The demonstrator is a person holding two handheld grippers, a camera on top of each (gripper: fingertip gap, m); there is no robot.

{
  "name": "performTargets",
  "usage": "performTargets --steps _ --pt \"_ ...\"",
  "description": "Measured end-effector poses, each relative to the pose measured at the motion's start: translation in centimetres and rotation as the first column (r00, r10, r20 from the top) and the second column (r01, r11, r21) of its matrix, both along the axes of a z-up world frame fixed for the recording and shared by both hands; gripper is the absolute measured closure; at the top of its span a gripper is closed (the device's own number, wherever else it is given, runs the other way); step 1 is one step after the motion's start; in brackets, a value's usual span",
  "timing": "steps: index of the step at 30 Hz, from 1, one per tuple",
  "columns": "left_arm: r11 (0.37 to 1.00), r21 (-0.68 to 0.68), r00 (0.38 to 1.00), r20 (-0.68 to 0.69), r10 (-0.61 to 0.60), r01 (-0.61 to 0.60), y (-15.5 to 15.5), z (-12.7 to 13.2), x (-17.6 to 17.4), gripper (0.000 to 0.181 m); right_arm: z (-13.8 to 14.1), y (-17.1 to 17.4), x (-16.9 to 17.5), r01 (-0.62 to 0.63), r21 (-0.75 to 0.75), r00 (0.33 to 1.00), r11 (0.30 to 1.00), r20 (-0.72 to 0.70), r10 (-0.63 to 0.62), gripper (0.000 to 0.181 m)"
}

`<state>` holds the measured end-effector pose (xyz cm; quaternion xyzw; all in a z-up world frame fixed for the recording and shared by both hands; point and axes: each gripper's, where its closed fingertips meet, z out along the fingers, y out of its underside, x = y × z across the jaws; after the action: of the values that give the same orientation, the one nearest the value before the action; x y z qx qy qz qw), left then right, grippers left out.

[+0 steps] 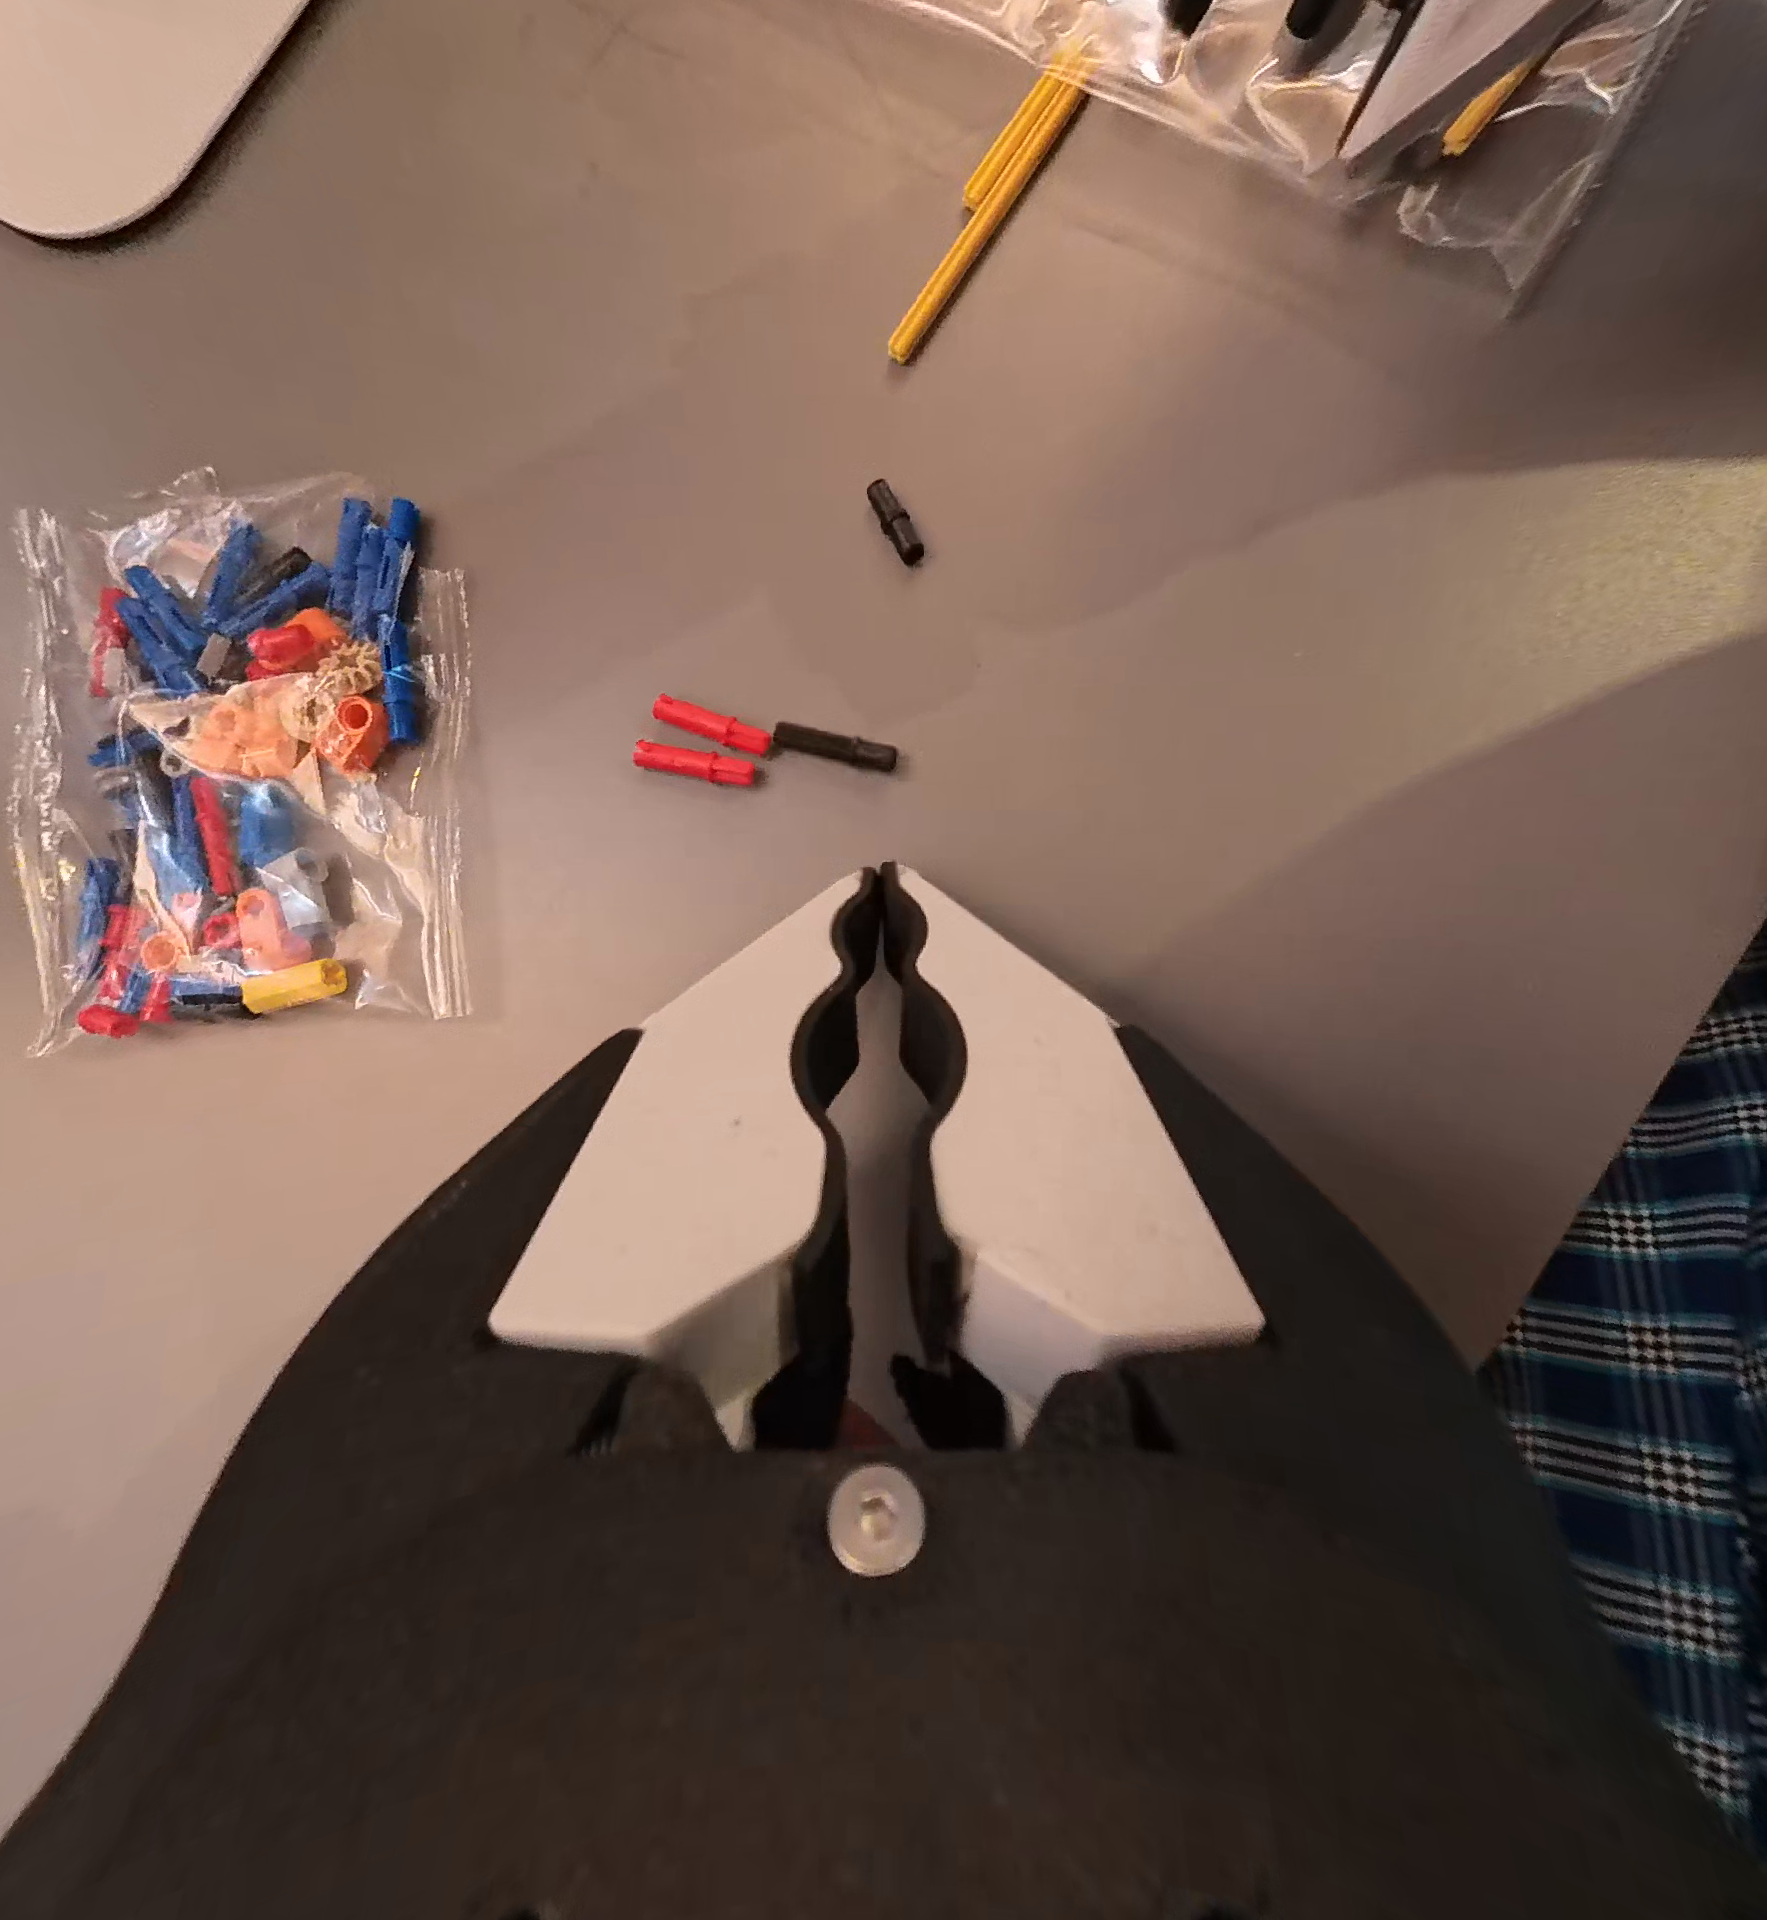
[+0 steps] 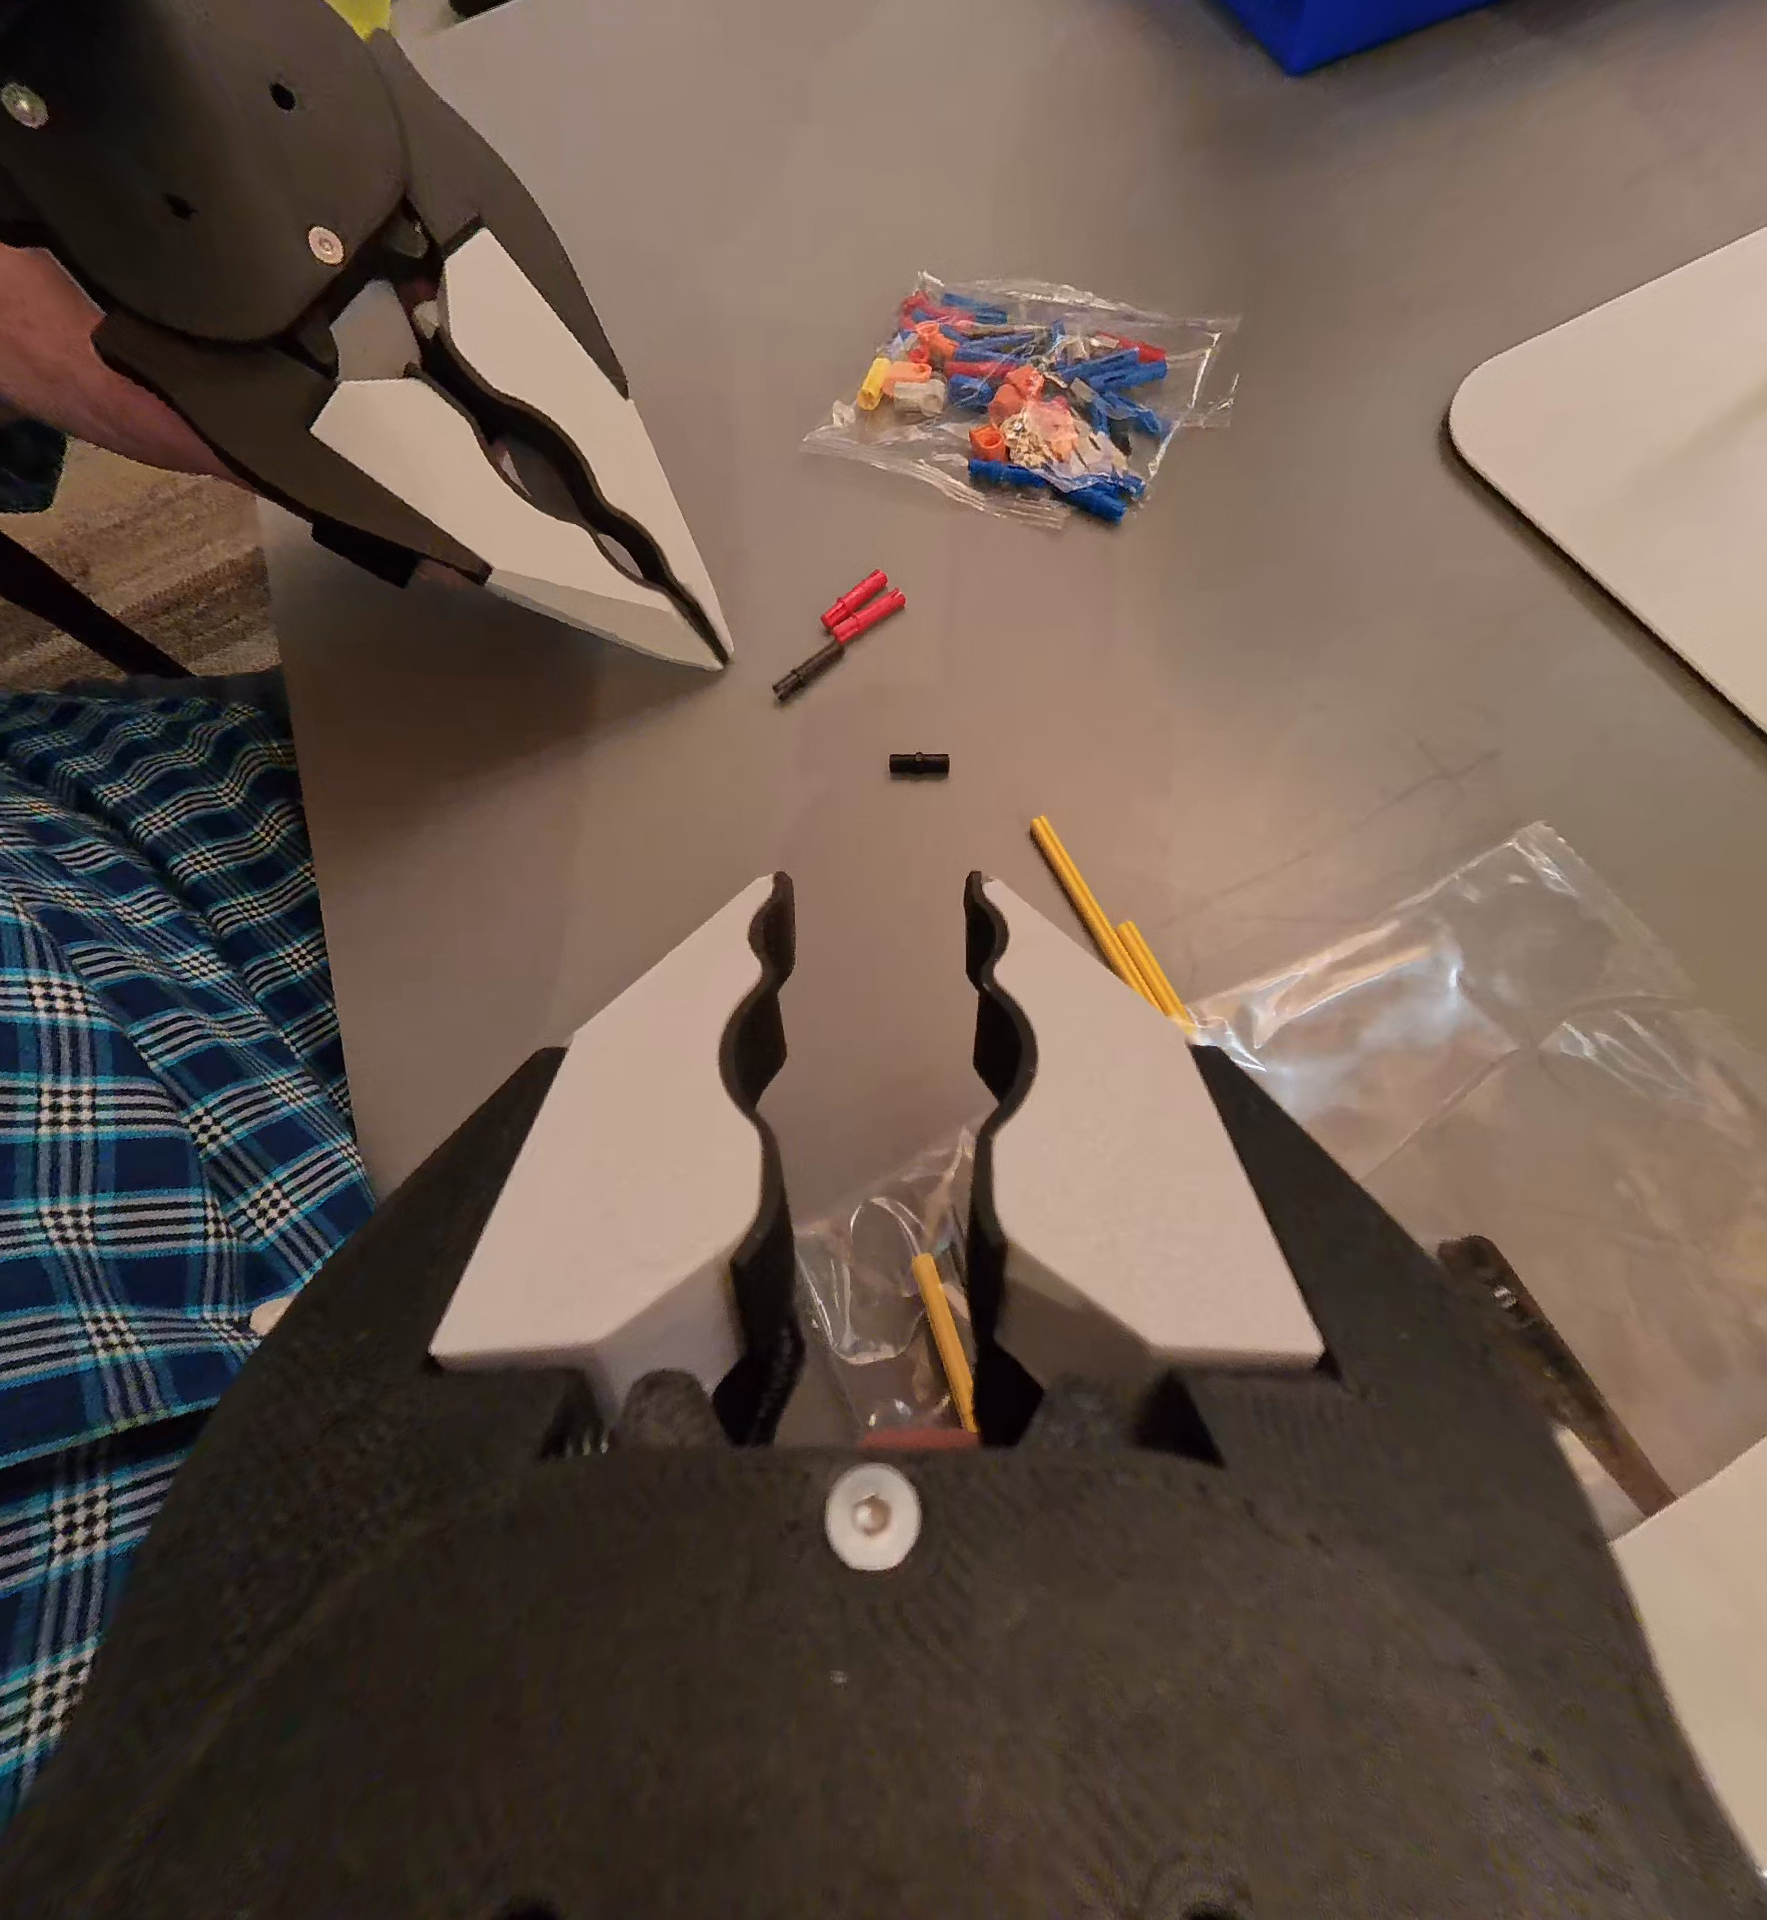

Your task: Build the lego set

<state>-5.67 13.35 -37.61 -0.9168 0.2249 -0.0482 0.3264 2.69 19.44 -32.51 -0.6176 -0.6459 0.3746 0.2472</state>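
Note:
Two red pins and a long black pin lie together on the grey table, just ahead of my left gripper, which is shut and empty. A short black pin lies farther on. My right gripper is open and empty above the table, with the short black pin just ahead of it. The red pins, long black pin and the left gripper also show in the right wrist view. Yellow axles lie beyond; they show by my right finger.
A clear bag of small blue, red and orange parts lies left of my left gripper; it shows far ahead in the right wrist view. A large clear bag lies at the right. A white board sits far right. A plaid sleeve is at the table edge. One gripper's finger ends stand about 12 centimetres off the other's. Both grippers' tips are roughly 7 centimetres from the short black pin. It turns up in the right wrist view as well.

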Motion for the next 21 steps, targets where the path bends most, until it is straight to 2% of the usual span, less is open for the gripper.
performTargets --steps 1,4,9,15,21 --pt "1.000 0.002 1.000 -0.002 0.001 -0.001 0.0 0.0 0.0 0.181 0.0 0.0 0.0 0.000 0.001 1.000 1.000 0.001 0.000 0.151" --pt "1.000 0.009 1.000 -0.004 0.010 -0.010 -0.1 0.1 -0.1 0.181 0.1 0.0 0.1 -0.001 0.009 1.000 1.000 0.004 0.001 0.151" --pt "0.998 0.023 0.999 0.008 0.054 -0.054 -0.3 0.5 -0.5 0.169 0.1 0.1 0.3 -0.002 0.010 1.000 1.000 0.002 0.002 0.151" --pt "0.995 0.034 0.995 0.000 0.097 -0.097 0.4 0.5 -0.7 0.144 0.0 -0.2 0.2 -0.012 0.011 1.000 1.000 0.006 0.012 0.151" --pt "0.995 0.051 0.996 -0.006 0.085 -0.084 1.8 0.6 0.5 0.147 0.0 0.4 0.6 0.003 0.021 1.000 1.000 0.011 -0.003 0.151"
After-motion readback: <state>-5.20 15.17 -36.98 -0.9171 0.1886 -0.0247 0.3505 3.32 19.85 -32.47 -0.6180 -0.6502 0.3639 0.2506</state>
